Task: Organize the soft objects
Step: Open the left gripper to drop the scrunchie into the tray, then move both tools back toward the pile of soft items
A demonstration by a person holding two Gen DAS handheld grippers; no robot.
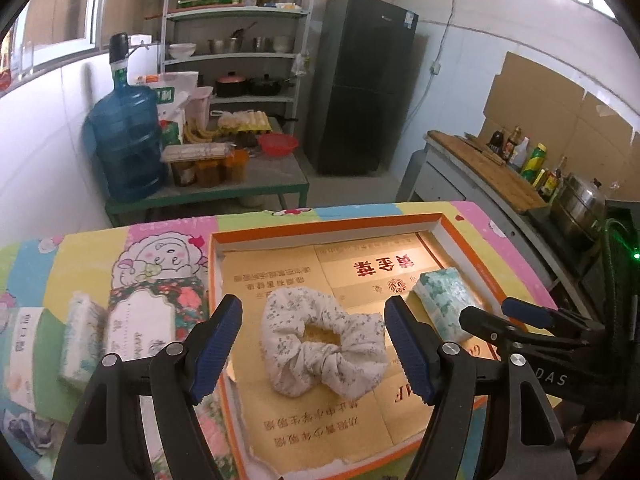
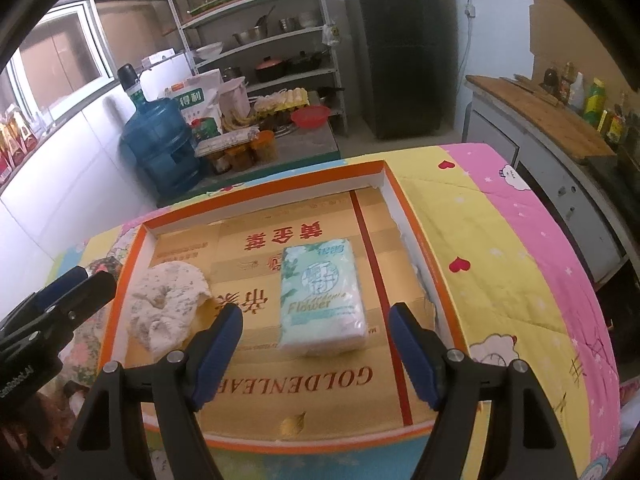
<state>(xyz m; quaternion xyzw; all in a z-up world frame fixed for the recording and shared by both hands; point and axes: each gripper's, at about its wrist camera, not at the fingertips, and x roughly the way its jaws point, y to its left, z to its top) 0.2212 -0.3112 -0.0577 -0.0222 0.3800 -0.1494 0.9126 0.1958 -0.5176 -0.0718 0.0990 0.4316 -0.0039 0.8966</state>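
A shallow orange-rimmed cardboard box lies on a colourful quilt. Inside it lie a white floral fabric ring and a green-white tissue pack. My left gripper is open and empty, its fingers either side of the fabric ring and a little above it. My right gripper is open and empty, just in front of the tissue pack. Each gripper shows at the edge of the other's view: the right one, the left one.
More tissue packs and a floral-print pack lie on the quilt left of the box. Behind stand a water jug, a low table with jars, shelves, a dark fridge and a counter with bottles.
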